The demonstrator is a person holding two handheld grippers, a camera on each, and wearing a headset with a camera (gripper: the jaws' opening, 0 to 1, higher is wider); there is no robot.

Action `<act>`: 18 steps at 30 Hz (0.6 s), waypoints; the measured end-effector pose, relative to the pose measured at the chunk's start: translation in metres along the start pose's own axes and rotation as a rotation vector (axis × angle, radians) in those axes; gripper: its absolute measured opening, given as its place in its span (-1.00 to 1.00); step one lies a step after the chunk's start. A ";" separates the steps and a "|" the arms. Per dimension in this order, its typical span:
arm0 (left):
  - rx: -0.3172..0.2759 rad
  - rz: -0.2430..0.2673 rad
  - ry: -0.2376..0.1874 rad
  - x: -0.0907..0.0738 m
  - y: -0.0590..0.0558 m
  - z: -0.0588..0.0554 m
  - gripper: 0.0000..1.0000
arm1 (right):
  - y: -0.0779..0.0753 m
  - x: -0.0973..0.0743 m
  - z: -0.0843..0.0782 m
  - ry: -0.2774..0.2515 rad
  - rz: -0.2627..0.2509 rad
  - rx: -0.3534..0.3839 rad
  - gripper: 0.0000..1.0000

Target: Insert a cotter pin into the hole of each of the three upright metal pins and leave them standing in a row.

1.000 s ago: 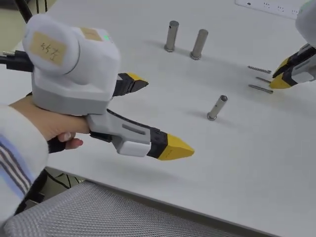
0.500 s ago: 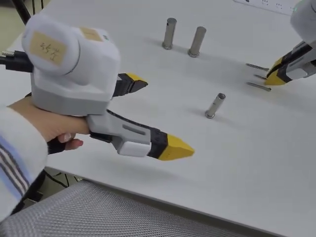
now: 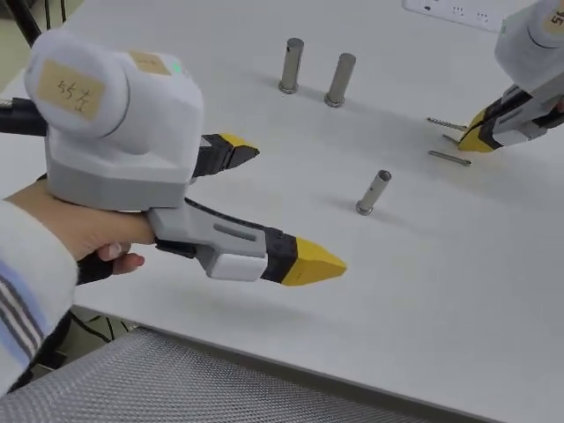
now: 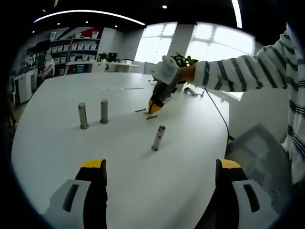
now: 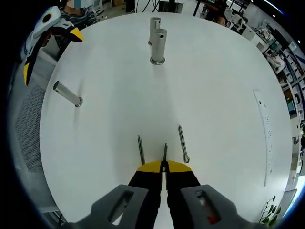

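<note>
Right gripper view: right tool (image 5: 164, 164) jaws closed, apparently pinching end of middle cotter pin (image 5: 165, 151). Other cotter pins (image 5: 141, 149) flat on desk (image 5: 224, 86), one just beside each tip. Three metal pins (image 5: 158, 45) upright, well ahead. Left tool (image 3: 297, 206) jaws wide apart, holding nothing, near desk edge.
</note>
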State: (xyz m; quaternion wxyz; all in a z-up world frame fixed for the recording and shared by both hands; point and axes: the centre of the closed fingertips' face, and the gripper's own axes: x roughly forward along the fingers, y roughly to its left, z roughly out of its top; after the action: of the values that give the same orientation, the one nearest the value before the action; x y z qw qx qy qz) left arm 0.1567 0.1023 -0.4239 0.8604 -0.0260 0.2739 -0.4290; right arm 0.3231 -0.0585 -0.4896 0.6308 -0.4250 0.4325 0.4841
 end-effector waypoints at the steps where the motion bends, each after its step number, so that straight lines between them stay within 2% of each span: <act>1: -0.002 0.004 0.000 -0.002 0.001 0.000 0.87 | 0.000 0.000 0.000 0.003 -0.003 0.004 -1.00; 4: -0.005 0.024 -0.023 -0.006 0.005 0.004 0.84 | -0.007 0.004 -0.001 0.007 -0.003 -0.004 -1.00; 6: -0.009 0.025 -0.033 -0.007 0.003 0.007 0.83 | -0.007 0.004 -0.001 0.008 -0.003 -0.004 -1.00; 8: -0.008 0.030 -0.037 -0.009 0.007 0.007 0.83 | -0.008 0.005 -0.001 0.014 -0.010 0.018 -1.00; 11: -0.006 0.036 -0.032 -0.010 0.005 0.007 0.82 | -0.008 0.006 0.000 0.026 -0.013 0.002 -1.00; 15: -0.011 0.048 -0.041 -0.013 0.006 0.008 0.82 | -0.009 0.006 -0.001 0.063 -0.029 -0.070 -1.00; 16: -0.010 0.050 -0.038 -0.014 0.008 0.007 0.82 | -0.011 0.006 -0.001 0.072 -0.050 -0.096 -1.00; 18: -0.006 0.055 -0.029 -0.015 0.012 0.004 0.81 | -0.008 0.004 0.002 0.060 -0.054 -0.113 -1.00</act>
State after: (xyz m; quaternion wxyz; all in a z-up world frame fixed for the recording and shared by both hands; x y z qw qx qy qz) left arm 0.1601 0.1202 -0.4167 0.8758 -0.0270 0.2633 -0.4038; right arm 0.3323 -0.0571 -0.4918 0.6054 -0.4859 0.4115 0.4775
